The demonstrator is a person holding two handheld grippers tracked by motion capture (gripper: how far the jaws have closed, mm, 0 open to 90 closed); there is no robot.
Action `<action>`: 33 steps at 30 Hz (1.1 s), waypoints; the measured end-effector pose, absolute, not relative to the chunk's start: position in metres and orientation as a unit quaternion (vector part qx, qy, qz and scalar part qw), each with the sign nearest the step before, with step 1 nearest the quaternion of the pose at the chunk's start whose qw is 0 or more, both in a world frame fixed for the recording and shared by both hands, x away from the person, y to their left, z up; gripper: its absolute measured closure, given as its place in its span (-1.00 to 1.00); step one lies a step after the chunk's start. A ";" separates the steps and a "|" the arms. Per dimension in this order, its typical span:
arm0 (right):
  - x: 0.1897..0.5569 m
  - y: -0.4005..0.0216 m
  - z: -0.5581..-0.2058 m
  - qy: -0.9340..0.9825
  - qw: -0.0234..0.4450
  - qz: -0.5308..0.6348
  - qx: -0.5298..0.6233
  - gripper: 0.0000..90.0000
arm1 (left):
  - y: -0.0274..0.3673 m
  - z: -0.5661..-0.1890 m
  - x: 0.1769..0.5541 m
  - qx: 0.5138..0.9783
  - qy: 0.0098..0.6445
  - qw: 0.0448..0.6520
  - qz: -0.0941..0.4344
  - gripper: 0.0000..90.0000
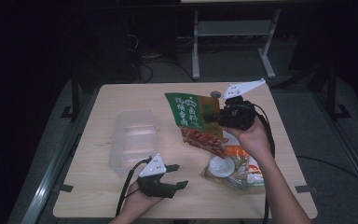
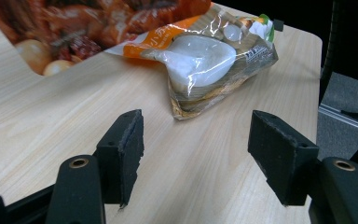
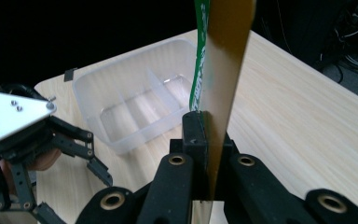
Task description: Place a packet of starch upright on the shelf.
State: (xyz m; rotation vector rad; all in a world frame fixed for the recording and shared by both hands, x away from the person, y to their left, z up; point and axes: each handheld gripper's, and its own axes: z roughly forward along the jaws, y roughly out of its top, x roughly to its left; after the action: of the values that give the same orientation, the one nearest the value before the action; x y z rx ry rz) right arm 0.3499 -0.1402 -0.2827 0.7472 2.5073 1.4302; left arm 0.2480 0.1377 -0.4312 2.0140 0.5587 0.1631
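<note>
Two sets of tongs were busy: the right tongs pinched the green snack bag by its thin edge above the table, looking light, floppy, crinkly and slippery, while the left tongs sat spread near the clear-wrapped pack.

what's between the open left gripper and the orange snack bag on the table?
Bare wood tabletop. In the left gripper view, nothing lies between the open left gripper and the orange snack bag.

Hand-held gripper clamps packet
</note>
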 end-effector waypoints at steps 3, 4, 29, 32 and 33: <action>0.354 -0.136 -0.278 0.837 0.080 0.480 0.248 0.99 | 0.137 -0.432 0.249 0.830 0.235 0.502 0.066 -0.22; 0.354 -0.136 -0.278 0.837 0.080 0.480 0.248 0.99 | 0.137 -0.432 0.249 0.830 0.235 0.502 0.066 -0.23; 0.399 -0.081 -0.248 0.843 0.079 0.487 0.213 0.99 | 0.138 -0.432 0.249 0.830 0.237 0.500 0.063 -0.23; 0.406 -0.064 -0.244 0.846 0.085 0.490 0.193 0.99 | 0.139 -0.431 0.249 0.833 0.232 0.499 0.063 -0.23; 0.408 -0.060 -0.244 0.845 0.083 0.492 0.192 0.99 | 0.139 -0.431 0.249 0.832 0.233 0.499 0.063 -0.23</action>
State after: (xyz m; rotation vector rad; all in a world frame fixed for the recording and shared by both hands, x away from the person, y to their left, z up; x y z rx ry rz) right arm 0.4079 -0.0597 -0.2437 0.5730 2.5232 1.4696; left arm 0.2488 0.1391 -0.4313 2.0138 0.5633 0.1515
